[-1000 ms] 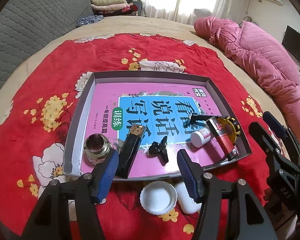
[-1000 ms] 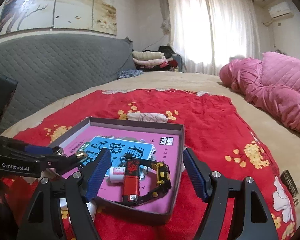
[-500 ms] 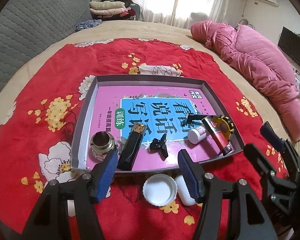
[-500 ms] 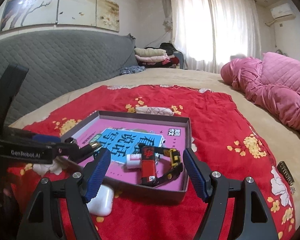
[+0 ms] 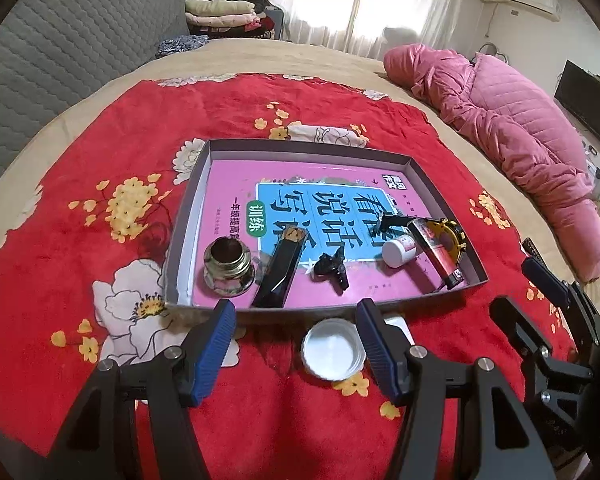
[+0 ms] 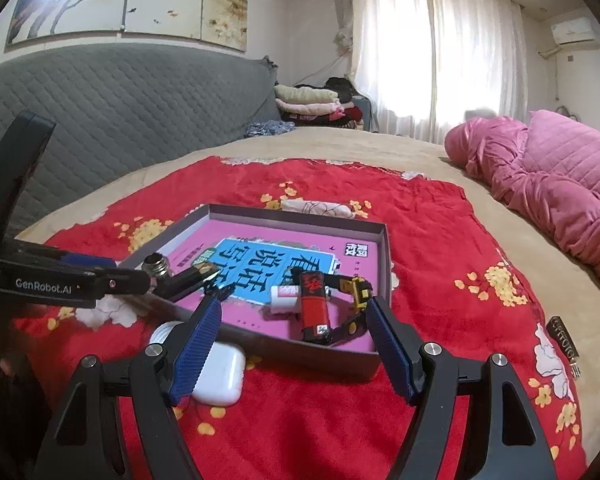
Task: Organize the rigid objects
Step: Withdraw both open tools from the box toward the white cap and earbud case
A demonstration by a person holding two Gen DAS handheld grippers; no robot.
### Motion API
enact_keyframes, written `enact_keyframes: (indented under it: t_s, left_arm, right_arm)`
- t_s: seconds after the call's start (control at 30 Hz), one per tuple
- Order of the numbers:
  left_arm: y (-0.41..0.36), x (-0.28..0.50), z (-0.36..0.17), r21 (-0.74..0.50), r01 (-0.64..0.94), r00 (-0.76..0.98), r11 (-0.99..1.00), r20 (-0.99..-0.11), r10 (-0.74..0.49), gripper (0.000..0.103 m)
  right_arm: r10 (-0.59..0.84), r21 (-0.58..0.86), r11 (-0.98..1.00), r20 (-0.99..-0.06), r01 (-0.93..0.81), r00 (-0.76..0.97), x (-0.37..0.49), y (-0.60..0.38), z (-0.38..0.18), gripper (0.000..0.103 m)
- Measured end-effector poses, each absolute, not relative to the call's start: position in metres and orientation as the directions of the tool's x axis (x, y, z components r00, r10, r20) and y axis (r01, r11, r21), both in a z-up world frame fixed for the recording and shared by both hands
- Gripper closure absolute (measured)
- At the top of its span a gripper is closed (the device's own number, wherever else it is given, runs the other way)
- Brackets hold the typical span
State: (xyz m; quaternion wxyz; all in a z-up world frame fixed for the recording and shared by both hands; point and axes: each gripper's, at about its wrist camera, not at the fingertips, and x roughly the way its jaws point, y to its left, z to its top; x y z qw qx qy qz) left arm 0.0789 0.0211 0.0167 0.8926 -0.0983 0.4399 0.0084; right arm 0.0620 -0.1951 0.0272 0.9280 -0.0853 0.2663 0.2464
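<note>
Both tools are standing wide and empty: the left tool (image 5: 294,340) is hovering over the white cap (image 5: 331,354) just in front of the tray (image 5: 320,147), and the right tool (image 6: 294,344) is hanging before the tray's near right corner, with nothing between its pads. Inside the tray, near its front wall, a metal fitting (image 5: 229,262), a black bar (image 5: 281,272), a black clip (image 5: 332,270), a small white bottle (image 5: 398,252), a red lighter (image 5: 436,250) and a yellow-black ring (image 5: 454,236) are lying on a pink book cover. Still outside the tray, just in front of it on the red blanket (image 5: 100,160), are the cap and a white earbud case (image 6: 220,378), which are sitting close together. That closeness looks like the main risk: a tool closing on the cap could nudge the case or catch the tray wall. The cap is shallow and lying on soft cloth, so the pads may be pressing it into the blanket or skidding off its rim. The two tools are also working near each other and could collide.
</note>
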Motion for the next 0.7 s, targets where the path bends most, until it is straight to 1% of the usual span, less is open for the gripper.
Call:
enact_keyframes:
  t_s: [0.47, 0.7]
  left_arm:
    - [0.008, 0.064, 0.014, -0.156, -0.050, 0.589, 0.987, -0.802, -0.097, 0.041]
    - [0.006, 0.060, 0.008, -0.154, -0.045, 0.563, 0.987, -0.820, -0.102, 0.041]
  right_arm:
    - [0.411, -0.014, 0.857, -0.586, -0.515, 0.699, 0.048, -0.191, 0.026, 0.027]
    - [0.416, 0.017, 0.848, -0.640, -0.530, 0.646, 0.044, -0.186, 0.018, 0.027]
